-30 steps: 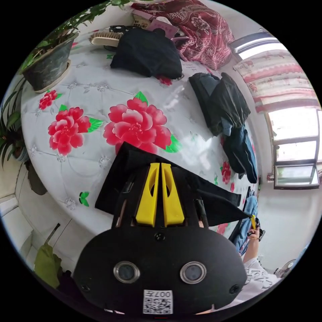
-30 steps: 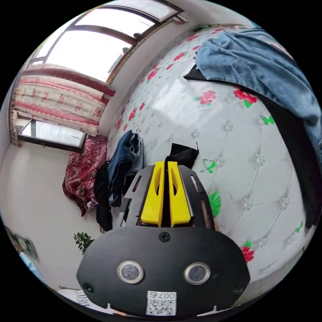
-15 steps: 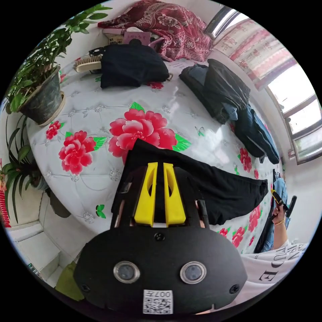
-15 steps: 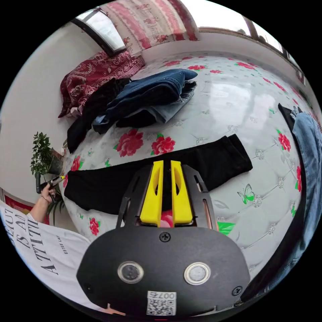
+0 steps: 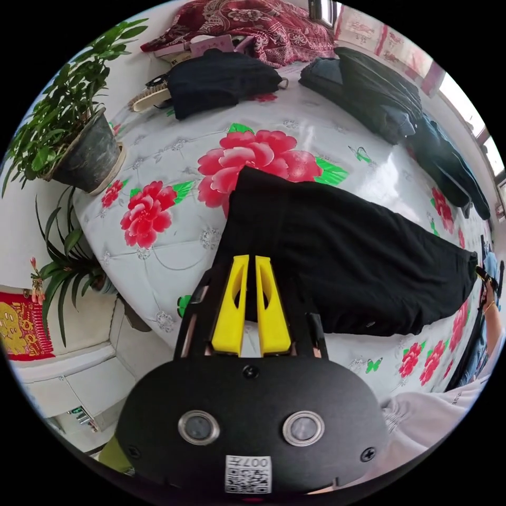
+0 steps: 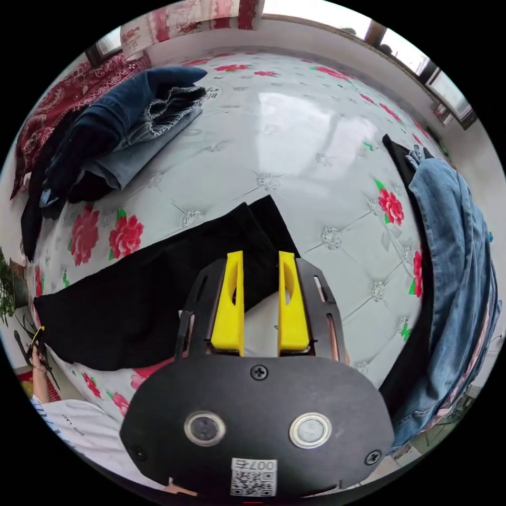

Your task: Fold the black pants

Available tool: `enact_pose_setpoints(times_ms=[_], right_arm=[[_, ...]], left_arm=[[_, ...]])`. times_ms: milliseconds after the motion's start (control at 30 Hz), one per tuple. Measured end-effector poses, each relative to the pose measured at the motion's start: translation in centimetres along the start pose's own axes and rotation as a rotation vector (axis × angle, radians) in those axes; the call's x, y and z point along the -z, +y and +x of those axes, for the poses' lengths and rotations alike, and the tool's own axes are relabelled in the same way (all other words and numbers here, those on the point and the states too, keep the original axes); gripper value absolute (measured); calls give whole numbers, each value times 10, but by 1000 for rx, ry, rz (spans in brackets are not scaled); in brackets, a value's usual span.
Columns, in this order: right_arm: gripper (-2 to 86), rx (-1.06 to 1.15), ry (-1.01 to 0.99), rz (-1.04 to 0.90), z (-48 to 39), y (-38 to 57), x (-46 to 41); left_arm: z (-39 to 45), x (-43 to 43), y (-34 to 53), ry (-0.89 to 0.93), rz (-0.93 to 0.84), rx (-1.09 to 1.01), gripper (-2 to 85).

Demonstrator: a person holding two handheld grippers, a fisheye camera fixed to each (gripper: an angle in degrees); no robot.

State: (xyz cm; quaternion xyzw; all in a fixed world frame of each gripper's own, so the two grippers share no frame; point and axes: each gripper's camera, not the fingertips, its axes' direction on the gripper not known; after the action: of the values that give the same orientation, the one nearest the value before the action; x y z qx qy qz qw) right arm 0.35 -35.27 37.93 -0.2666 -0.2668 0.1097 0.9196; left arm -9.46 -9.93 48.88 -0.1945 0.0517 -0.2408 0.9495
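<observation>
The black pants (image 5: 348, 253) lie stretched flat on the white bedspread with red flowers (image 5: 158, 158). My left gripper (image 5: 247, 258) is shut on their near end, with black cloth showing in the narrow slit between the yellow jaws. In the right gripper view the pants (image 6: 158, 284) run off to the left from the leg ends. My right gripper (image 6: 261, 254) hovers over that end, open, its jaws clearly apart and holding nothing. The person's hand with the other gripper (image 6: 37, 337) shows small at the pants' far end.
A potted plant (image 5: 84, 153), a brush (image 5: 150, 97), a folded black garment (image 5: 221, 79) and a red patterned blanket (image 5: 263, 21) sit at the bed's head. Dark folded clothes (image 5: 390, 100) and jeans (image 6: 116, 132) lie along the window side. Blue jeans (image 6: 458, 253) drape the right edge.
The pants, held stretched between both grippers, have come down flat onto the bed. My right gripper's jaws have opened and let go of the leg end. Both cameras have swung.
</observation>
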Motion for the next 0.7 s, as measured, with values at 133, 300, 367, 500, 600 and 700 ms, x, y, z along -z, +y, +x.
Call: enact_pose_setpoints(times_ms=[133,300,367,500,600,700], right_arm=[[35,-11,26,32,4,-2,14],[59,-104,-22,222,42,3,43],[67,-127,-70,129,49,-5,16],[69,-186,7,188,36,21,14],[67,11,-264,322,-13,72,34],[62,300,-655,230,-94,129,23]], left_arm=[[11,-3,1,-93,-29,-46,-7],[35,-11,20,-228,11,-61,-9],[36,-13,19,-222,21,-33,-8],[22,-6,13,-124,3,20,-4],[10,6,20,-112,34,67,-8],[8,15,27,-46,85,35,-9]])
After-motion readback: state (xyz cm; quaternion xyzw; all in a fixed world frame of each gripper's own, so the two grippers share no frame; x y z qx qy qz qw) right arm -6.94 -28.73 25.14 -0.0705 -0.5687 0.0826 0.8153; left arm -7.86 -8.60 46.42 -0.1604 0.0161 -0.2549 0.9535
